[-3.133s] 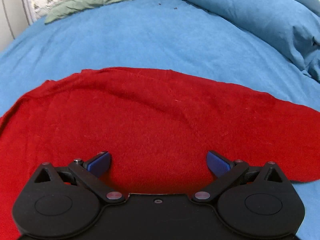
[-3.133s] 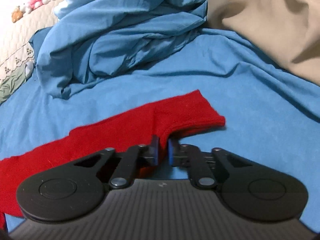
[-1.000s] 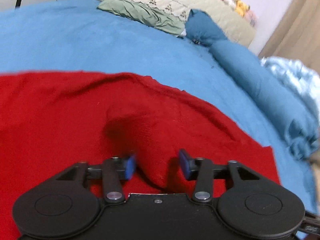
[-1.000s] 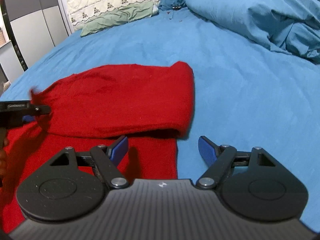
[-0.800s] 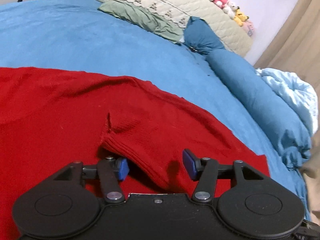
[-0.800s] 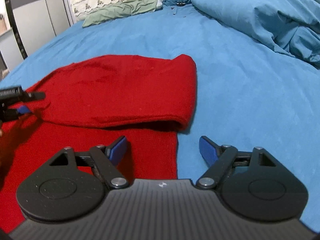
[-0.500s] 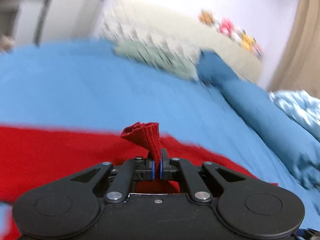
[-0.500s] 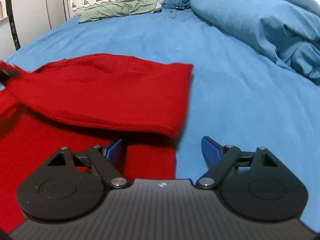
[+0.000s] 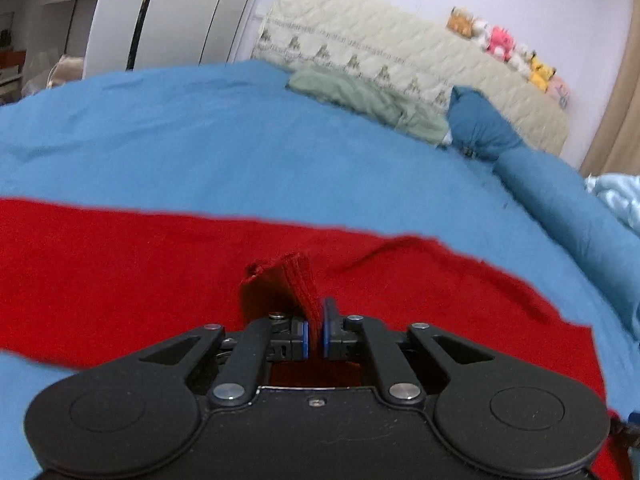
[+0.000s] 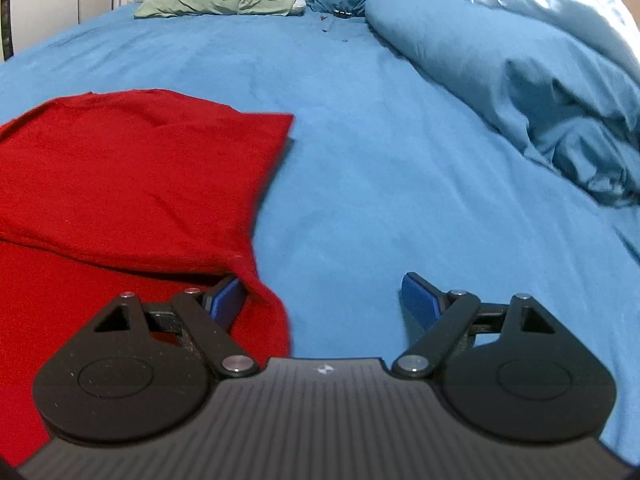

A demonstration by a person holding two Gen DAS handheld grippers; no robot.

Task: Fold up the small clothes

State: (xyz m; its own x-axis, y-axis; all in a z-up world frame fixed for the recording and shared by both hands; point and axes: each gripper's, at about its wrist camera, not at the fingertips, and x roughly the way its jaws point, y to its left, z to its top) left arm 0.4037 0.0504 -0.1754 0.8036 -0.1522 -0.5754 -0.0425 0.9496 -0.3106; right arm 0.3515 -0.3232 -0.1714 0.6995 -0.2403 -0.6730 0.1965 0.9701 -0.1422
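A bedroom: a bed (image 10: 360, 128) under a blue sheet, with a rumpled blue duvet (image 10: 540, 92) at upper right and a quilted headboard (image 9: 400, 56) topped with soft toys (image 9: 500, 46). A red garment (image 10: 132, 176), partly folded, fills the left of the right view. The left gripper (image 9: 315, 334) has its jaws closed on a bunched corner of it, at lower centre. The right gripper (image 10: 320, 300) is spread wide, holding nothing, over the garment's edge. The thin pinch could slip as the knit stretches, spoiling the fold. No readable writing.
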